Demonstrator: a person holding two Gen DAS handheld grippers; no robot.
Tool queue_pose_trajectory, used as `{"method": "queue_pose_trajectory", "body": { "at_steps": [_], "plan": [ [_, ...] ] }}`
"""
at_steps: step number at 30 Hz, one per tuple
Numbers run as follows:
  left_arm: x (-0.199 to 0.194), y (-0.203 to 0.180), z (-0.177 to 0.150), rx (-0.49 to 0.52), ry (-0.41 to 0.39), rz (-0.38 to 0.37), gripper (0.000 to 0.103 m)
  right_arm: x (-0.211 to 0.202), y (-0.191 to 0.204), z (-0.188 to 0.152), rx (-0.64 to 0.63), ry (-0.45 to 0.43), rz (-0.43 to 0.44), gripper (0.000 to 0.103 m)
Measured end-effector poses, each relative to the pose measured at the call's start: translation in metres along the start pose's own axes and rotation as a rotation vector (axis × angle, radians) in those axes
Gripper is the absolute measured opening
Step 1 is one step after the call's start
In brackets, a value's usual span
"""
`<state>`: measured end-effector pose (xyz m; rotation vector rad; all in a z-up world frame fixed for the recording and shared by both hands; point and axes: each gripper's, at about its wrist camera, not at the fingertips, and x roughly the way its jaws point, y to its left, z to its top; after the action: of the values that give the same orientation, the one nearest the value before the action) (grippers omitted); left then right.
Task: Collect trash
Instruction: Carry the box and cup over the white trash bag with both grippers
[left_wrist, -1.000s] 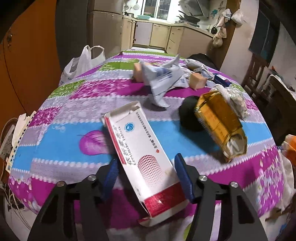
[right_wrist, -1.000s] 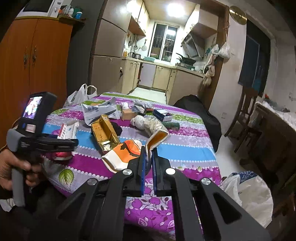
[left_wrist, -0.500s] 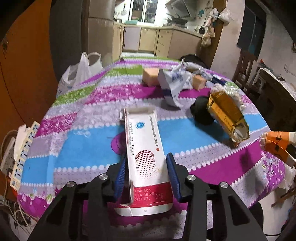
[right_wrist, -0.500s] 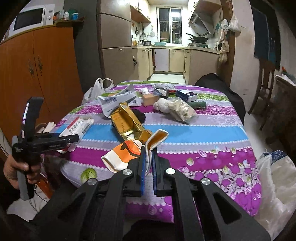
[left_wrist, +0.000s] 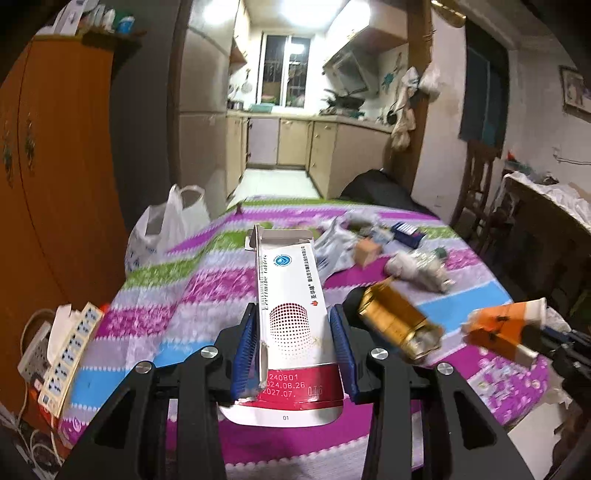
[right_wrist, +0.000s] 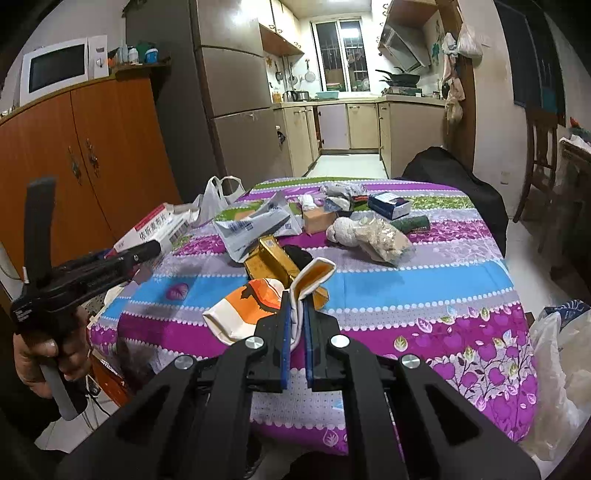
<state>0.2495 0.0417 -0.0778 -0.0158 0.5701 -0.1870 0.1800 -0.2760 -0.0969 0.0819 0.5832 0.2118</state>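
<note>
A white and red medicine box (left_wrist: 288, 291) stands lengthwise between the blue pads of my left gripper (left_wrist: 293, 314), which is shut on it and holds it up off the table. From the right wrist view the same box (right_wrist: 155, 225) pokes out past the left gripper (right_wrist: 147, 251), held by a hand (right_wrist: 48, 354). My right gripper (right_wrist: 295, 301) is shut on the white flap of an orange and white carton (right_wrist: 247, 306), above the near table edge. That carton (left_wrist: 498, 328) hangs at the right of the left wrist view.
More trash lies on the flowered tablecloth (right_wrist: 406, 291): a gold box (right_wrist: 273, 258), a crumpled white and blue bag (right_wrist: 255, 225), a clear bag of crumbs (right_wrist: 380, 236), a dark blue box (right_wrist: 388, 205). A white plastic bag (right_wrist: 561, 369) sits on the floor right. A power strip (left_wrist: 70, 350) hangs left.
The left jaws closed onto the medicine box, which swung in line with the fingers, and lifted it off the table. The right gripper kept its hold on the carton and tilted a little.
</note>
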Motion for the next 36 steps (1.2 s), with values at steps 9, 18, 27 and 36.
{"method": "queue_pose_trajectory", "body": {
  "at_steps": [9, 18, 27, 36],
  "plan": [
    [-0.007, -0.070, 0.032, 0.094, -0.045, -0.140, 0.041, -0.047, -0.040, 0.017, 0.045, -0.094, -0.097, 0.005],
    [0.003, -0.175, 0.048, 0.212, -0.061, -0.307, 0.041, -0.104, -0.107, 0.023, 0.105, -0.178, -0.293, 0.005],
    [0.017, -0.282, 0.053, 0.318, -0.051, -0.470, 0.041, -0.157, -0.165, 0.019, 0.134, -0.216, -0.516, 0.005],
    [0.038, -0.409, 0.052, 0.470, -0.043, -0.651, 0.041, -0.185, -0.228, 0.013, 0.141, -0.129, -0.704, 0.005]
  ]
}}
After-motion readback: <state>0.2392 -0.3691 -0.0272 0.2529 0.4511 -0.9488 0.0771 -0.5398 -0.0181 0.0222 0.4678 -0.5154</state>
